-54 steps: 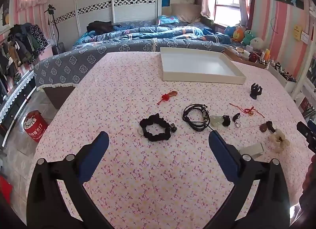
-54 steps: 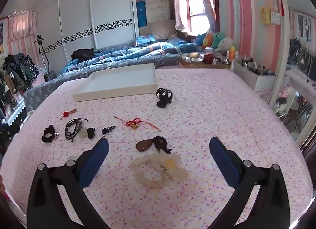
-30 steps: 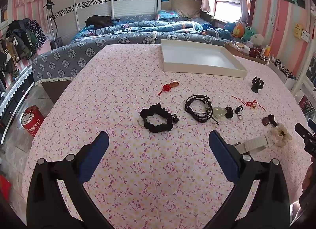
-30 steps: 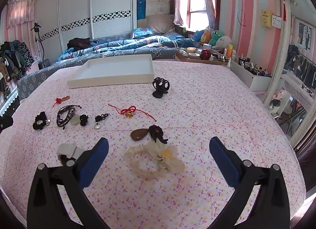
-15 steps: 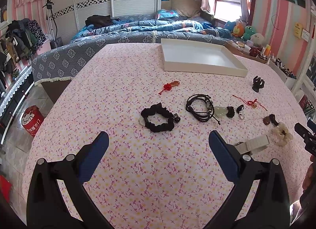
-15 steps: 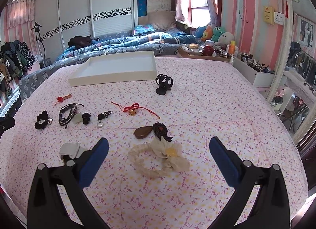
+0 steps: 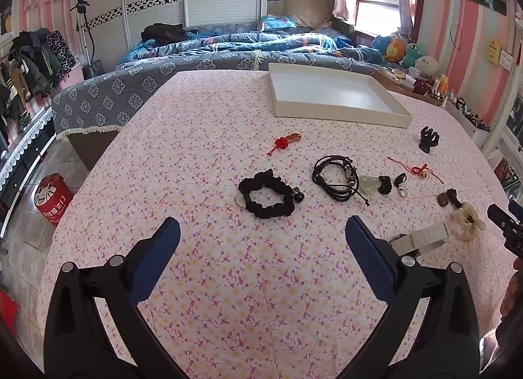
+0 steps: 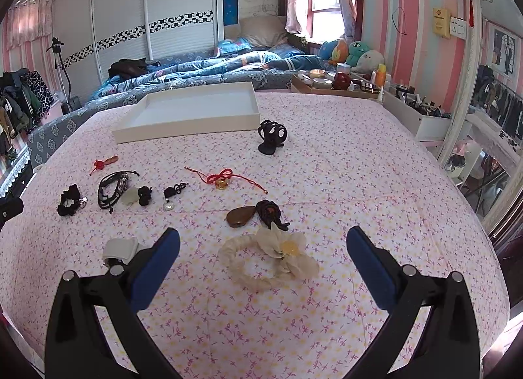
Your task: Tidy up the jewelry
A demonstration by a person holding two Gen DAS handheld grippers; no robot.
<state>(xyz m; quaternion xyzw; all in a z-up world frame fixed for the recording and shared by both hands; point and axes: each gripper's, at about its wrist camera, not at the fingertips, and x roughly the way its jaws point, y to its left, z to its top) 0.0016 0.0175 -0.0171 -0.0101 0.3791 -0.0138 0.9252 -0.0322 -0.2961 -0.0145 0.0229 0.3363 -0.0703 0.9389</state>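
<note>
My left gripper [image 7: 261, 238]: blue-padded black fingers spread wide at the bottom of its frame, holding nothing, above the pink floral tablecloth [image 7: 202, 176].

My right gripper [image 8: 263, 243]: likewise spread wide and empty, lower part of its frame, flanking item 1.

1. Cream fabric scrunchie with a flower and yellow centre [image 8: 274, 258]: lower centre of the right view, between the right fingers; far right edge in the left view [image 7: 467, 218].
2. Brown teardrop pendant on a dark knotted cord [image 8: 255, 214]: just above item 1.
3. Small white folded clip-like piece [image 8: 119, 248]: lower left of the right view, just beside the left-hand finger; kind unclear.
4. Red knotted cord with a gold charm [image 8: 224, 179]: centre of the right view.
5. Black claw hair clip [image 8: 271, 137]: upper centre, standing upright near the tray's corner.
6. Black fabric scrunchie with a small bell [image 7: 266, 196]: centre of the left view, above the gap between the left fingers.
7. Coiled black cord bracelet [image 7: 335, 176]: right of item 6.
8. Pale green jade pendant with a black knot [image 7: 372, 182]: touching item 7.
9. Small black knot with a silver charm [image 7: 400, 182]: right of item 8.
10. Red knot tassel with an amber piece [image 7: 286, 142]: above item 6.
11. Shallow white rectangular tray [image 7: 340, 114]: upper centre of the left view, holding nothing, well apart from the jewelry.
</note>
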